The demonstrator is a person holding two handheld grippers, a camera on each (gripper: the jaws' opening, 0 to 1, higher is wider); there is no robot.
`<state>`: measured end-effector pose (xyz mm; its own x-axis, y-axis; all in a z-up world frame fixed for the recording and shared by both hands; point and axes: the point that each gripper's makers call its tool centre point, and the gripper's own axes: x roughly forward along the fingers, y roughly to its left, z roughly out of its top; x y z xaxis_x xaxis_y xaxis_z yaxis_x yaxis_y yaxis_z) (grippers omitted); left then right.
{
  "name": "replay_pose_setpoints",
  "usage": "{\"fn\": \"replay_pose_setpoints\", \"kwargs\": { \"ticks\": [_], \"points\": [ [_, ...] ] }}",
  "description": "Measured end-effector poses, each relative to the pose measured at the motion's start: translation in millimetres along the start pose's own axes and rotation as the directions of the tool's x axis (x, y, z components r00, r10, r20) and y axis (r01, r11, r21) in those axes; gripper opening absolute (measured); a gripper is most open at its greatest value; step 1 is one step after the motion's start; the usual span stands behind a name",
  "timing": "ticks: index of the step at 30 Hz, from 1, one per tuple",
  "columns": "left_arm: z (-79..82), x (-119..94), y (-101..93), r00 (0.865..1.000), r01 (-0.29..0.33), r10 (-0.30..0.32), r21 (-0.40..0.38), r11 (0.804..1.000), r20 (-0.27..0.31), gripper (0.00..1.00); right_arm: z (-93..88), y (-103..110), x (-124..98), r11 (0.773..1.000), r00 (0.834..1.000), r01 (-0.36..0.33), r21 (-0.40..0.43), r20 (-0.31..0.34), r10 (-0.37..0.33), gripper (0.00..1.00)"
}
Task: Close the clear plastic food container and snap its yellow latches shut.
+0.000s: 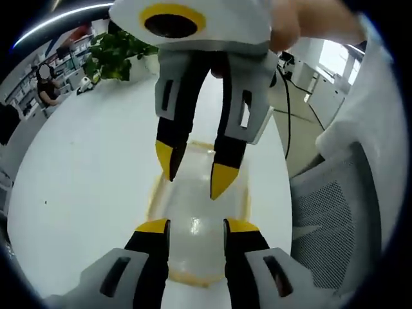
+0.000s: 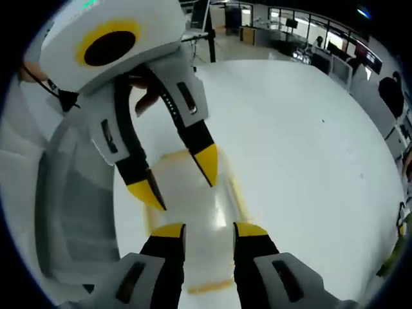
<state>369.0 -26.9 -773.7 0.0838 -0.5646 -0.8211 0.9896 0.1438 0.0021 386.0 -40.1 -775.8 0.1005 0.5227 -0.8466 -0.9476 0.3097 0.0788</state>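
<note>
The clear plastic container (image 1: pixel 196 257) with a yellow rim (image 1: pixel 153 193) lies flat on the white table (image 1: pixel 84 174). Whether its latches are snapped cannot be told. My left gripper (image 1: pixel 196 225) hovers open over its near end, with nothing between its yellow tips. Facing it from above, my right gripper (image 1: pixel 193 172) is open over the container's far half. In the right gripper view the container (image 2: pixel 193 209) sits under both tools: my right gripper (image 2: pixel 209 228) is open at the bottom, and my left gripper (image 2: pixel 179 179) is open at the upper left.
A grey mesh office chair (image 1: pixel 322 212) (image 2: pixel 71 212) stands close beside the table edge next to the container. A potted plant (image 1: pixel 116 51) sits at the table's far side, and a black cable (image 1: pixel 286 109) runs over the floor. A person's hand (image 1: pixel 296 26) holds the right gripper.
</note>
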Motion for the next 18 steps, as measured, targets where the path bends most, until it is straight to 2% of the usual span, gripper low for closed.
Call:
{"fn": "replay_pose_setpoints", "kwargs": {
  "ticks": [18],
  "points": [
    [-1.9,0.8,-17.6,1.000,0.016,-0.016,-0.001,1.000,-0.004,0.35,11.9,-17.3,1.3,1.000,1.000,0.011,-0.011,0.012,-0.011,0.28]
  ]
}}
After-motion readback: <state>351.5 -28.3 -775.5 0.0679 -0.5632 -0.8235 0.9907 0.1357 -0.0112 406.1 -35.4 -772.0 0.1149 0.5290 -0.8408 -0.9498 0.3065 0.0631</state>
